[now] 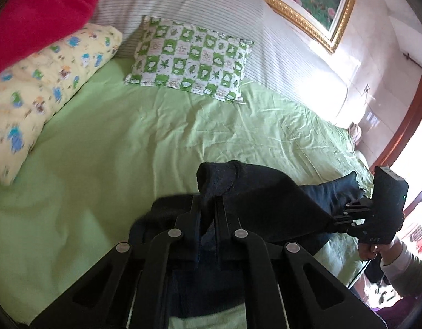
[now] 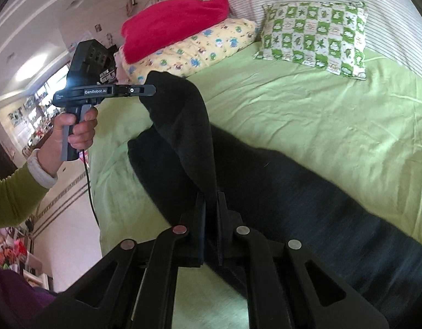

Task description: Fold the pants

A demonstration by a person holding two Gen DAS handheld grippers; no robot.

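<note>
Dark navy pants point(image 2: 293, 192) lie on the green bed sheet point(image 2: 307, 115), one end lifted off it. My left gripper point(image 1: 208, 203) is shut on an upper corner of the lifted cloth point(image 1: 265, 192); it also shows in the right wrist view point(image 2: 152, 90), held in a hand. My right gripper point(image 2: 211, 200) is shut on the other corner of the same edge; it also shows in the left wrist view point(image 1: 345, 213). The cloth hangs stretched between both grippers above the rest of the pants.
A green checked pillow point(image 1: 191, 60), a yellow printed quilt point(image 1: 46, 82) and a red blanket point(image 1: 38, 13) lie at the head of the bed against a striped white cover point(image 1: 211, 8). The bed's edge and the floor point(image 2: 71, 235) are on the left in the right wrist view.
</note>
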